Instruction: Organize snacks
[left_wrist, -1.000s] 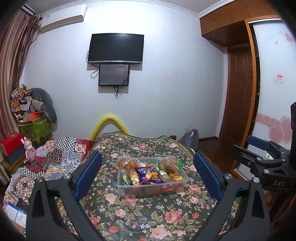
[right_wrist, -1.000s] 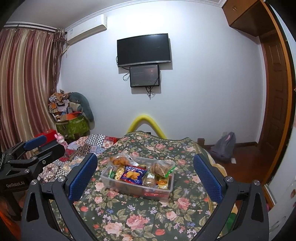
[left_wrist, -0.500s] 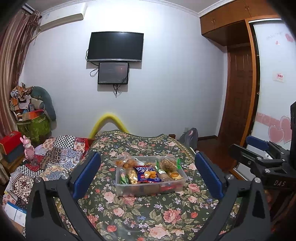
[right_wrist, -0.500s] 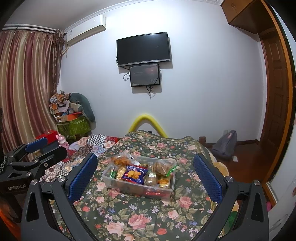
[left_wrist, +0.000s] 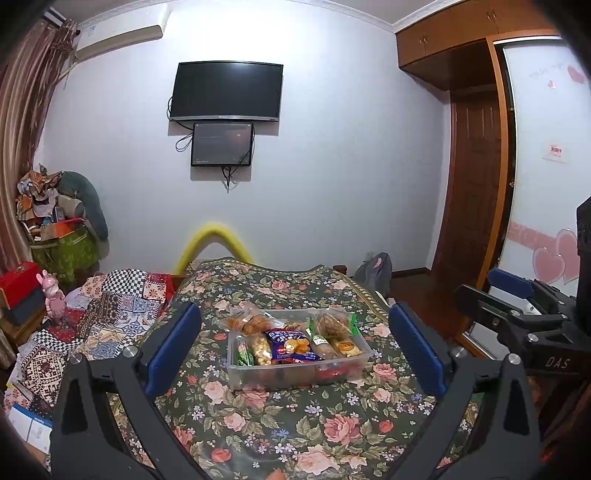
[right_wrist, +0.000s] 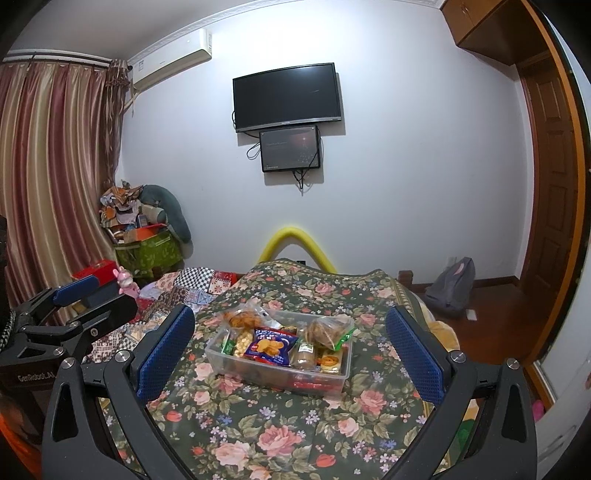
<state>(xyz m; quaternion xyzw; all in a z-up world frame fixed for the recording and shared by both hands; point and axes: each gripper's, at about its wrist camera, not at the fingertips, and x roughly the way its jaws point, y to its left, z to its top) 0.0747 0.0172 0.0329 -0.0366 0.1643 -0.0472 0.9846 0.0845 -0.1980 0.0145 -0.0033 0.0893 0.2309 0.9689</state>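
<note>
Jaws stand wide apart on both the left gripper (left_wrist: 293, 349) and the right gripper (right_wrist: 290, 347), each empty and held above the floral cloth (left_wrist: 258, 417), short of the bin (left_wrist: 295, 373). That clear bin sits mid-cloth, packed with snacks: a blue bag (right_wrist: 271, 345) in the middle, a green-edged bag (right_wrist: 328, 330) to its right, and what looks like red packets underneath.

black tongs (left_wrist: 294, 347); blue textured pads (left_wrist: 173, 349); silver screws (left_wrist: 130, 351); white "das" lettering (left_wrist: 557, 363)
</note>
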